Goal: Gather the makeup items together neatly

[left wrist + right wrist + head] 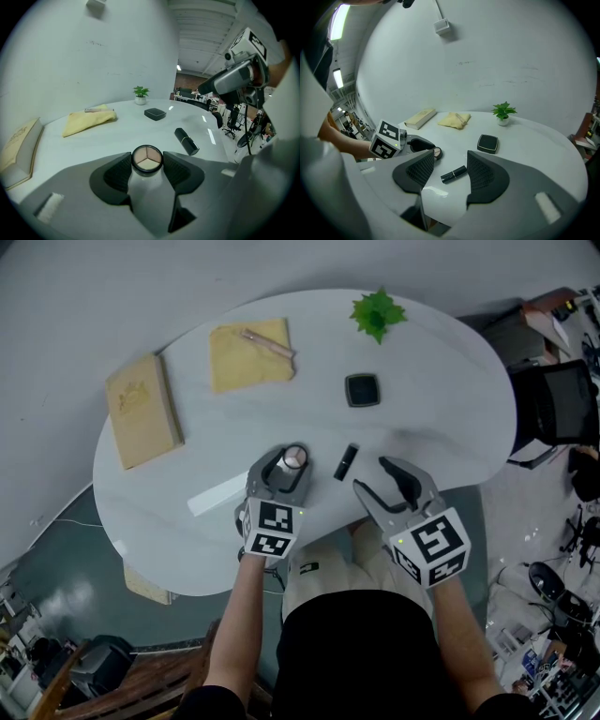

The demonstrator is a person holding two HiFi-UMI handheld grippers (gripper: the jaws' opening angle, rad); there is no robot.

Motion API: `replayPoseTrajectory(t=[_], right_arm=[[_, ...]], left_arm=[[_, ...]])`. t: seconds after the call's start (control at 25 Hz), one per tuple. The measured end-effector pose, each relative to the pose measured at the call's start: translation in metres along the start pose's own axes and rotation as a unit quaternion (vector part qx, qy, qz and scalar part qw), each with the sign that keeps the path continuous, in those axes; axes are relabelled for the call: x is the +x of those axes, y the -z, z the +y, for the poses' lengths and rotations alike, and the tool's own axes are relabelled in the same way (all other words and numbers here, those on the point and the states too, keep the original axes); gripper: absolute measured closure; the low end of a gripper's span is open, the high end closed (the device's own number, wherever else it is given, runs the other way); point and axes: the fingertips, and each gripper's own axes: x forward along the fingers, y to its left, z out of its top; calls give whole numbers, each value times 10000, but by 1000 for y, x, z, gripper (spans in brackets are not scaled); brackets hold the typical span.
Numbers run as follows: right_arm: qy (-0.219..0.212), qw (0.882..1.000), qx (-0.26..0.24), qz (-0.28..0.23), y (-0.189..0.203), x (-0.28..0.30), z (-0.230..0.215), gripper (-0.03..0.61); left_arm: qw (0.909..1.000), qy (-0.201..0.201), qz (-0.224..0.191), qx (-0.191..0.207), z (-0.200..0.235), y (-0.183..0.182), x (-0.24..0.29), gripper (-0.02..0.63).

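Note:
A round three-shade palette sits between the tips of my left gripper. Both pads touch its sides, so the gripper is shut on it. I cannot tell whether it is off the white table. A black lipstick lies just right of it. My right gripper stands open near the front edge, with the lipstick ahead of its jaws and apart from them. A black square compact lies farther back. A pinkish tube rests on a yellow cloth.
A tan book lies at the table's left. A small green plant stands at the far edge. A black chair and office clutter stand off the table's right side. The person's lap is at the near edge.

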Motion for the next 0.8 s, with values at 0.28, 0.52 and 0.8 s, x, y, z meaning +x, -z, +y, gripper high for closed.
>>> replayPoseTrajectory(t=[0.28, 0.52, 0.8], right_arm=[[-5, 10000, -2, 24, 4, -1, -2, 374], [-12, 10000, -13, 40, 4, 2, -1, 374], [-27, 9999, -112, 126, 5, 9, 0, 374]], left_arm=[[10000, -41, 3, -6, 0, 2, 2, 402], [10000, -23, -42, -11, 0, 0, 1, 400], [9999, 10, -95, -47, 0, 0, -2, 383]])
